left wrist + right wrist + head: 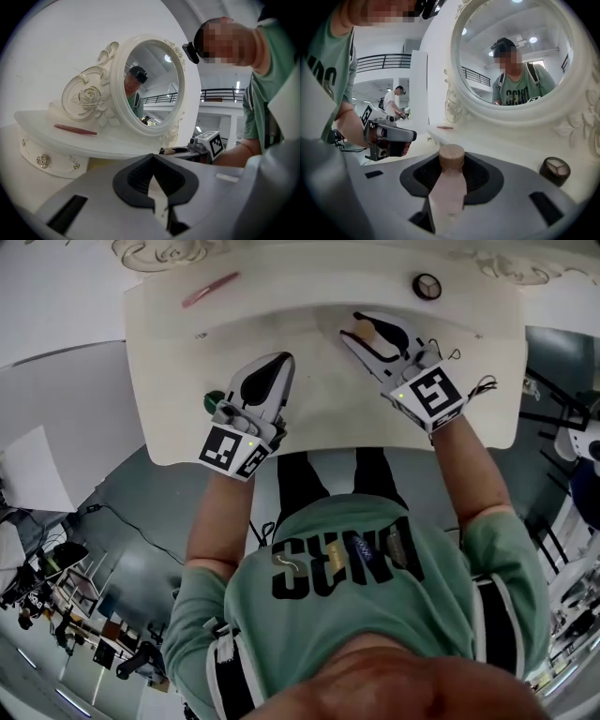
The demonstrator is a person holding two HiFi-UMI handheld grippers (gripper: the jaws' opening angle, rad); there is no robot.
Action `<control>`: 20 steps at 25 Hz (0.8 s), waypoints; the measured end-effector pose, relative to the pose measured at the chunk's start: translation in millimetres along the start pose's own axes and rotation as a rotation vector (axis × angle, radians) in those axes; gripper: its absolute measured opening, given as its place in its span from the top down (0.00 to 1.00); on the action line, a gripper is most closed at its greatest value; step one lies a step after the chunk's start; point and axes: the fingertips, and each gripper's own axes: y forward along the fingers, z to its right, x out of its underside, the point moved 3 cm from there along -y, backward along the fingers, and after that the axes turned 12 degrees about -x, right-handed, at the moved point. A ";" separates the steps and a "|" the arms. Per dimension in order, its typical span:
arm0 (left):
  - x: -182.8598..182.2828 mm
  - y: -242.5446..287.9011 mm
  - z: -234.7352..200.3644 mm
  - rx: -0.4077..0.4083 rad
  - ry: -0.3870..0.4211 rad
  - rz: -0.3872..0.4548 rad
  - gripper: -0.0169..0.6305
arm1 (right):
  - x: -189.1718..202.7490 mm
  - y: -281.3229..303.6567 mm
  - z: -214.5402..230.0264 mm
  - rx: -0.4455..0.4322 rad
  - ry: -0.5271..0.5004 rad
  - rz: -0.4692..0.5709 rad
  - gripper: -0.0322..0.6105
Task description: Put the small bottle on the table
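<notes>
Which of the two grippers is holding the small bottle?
The right gripper: its jaws clamp the pale, tan-capped bottle. The left gripper has its jaws together with nothing between them.

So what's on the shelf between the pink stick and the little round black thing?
Nothing. In the head view the white shelf is bare between the pink stick and the round black thing.
</notes>
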 end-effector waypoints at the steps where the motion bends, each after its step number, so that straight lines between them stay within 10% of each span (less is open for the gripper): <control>1: 1.9 0.0 -0.5 0.002 -0.001 0.000 0.98 | 3.8 1.4 0.8 0.005 0.003 -0.001 0.75; 20: 16.6 4.5 -2.5 0.019 -0.014 0.001 0.98 | 30.6 19.5 0.9 -0.003 -0.036 -0.008 0.75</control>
